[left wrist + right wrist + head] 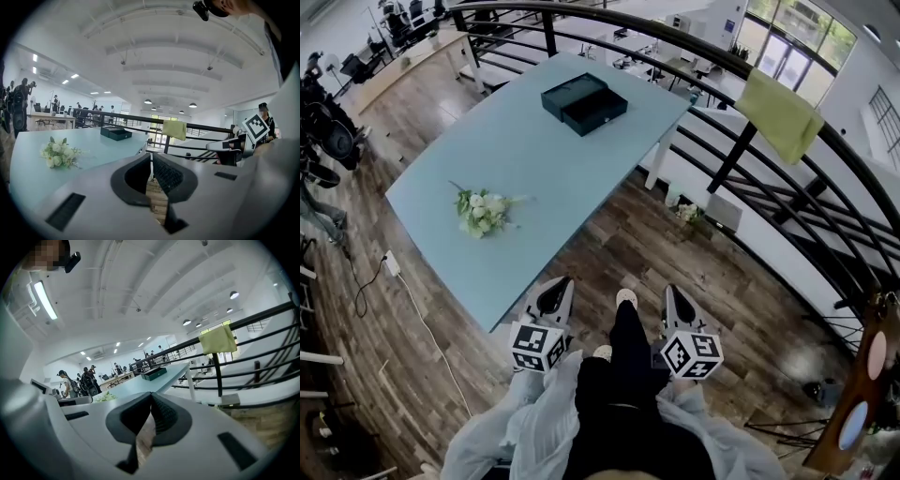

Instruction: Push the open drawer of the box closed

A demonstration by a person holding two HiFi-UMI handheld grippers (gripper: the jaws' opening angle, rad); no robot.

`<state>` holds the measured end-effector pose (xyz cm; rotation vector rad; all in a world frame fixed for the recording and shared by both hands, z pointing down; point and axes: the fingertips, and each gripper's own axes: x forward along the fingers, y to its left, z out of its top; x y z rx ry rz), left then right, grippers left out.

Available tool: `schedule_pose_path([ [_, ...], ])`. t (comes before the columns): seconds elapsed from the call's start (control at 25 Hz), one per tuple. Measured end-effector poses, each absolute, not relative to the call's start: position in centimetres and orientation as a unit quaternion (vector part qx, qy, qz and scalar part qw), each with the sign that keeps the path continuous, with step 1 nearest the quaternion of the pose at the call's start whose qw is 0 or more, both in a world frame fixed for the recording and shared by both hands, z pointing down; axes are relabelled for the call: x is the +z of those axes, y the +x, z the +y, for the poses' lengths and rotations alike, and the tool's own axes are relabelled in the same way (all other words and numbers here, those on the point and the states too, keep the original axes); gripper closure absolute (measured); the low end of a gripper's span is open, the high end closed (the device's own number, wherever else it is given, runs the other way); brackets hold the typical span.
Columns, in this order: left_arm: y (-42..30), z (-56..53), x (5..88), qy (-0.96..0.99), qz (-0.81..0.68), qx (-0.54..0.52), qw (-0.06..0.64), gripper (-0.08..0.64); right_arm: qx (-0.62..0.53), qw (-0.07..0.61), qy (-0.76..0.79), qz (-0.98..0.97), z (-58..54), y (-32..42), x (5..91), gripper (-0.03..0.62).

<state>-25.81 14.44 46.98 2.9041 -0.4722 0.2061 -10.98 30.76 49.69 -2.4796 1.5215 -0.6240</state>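
Left hand-held gripper (pixel 555 298) and right hand-held gripper (pixel 678 305), held low before the person, each with jaws brought together on nothing. The box (pixel 574 92) lies at the far end of the surface (pixel 534 178), well apart from both; its drawer (pixel 598 112) appears to project toward the near right. Suggested method: set the closed tips against the middle of the drawer front and push straight, bracing the box behind with the other gripper.
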Motion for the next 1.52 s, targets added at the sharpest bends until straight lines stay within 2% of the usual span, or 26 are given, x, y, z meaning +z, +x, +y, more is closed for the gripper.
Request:
schedule_pose_path([
  [0.8,-12.2,7.6,47.5,0.977,-0.170,0.077,0.098,0.533,-0.222,0.071,-0.810,0.538,22.1,2.1,49.8,0.584],
  [1.52,-4.4,3.0,47.2,0.972,-0.201,0.075,0.095,0.534,-0.232,0.081,-0.786,0.568,16.2,10.6,50.1,0.584],
])
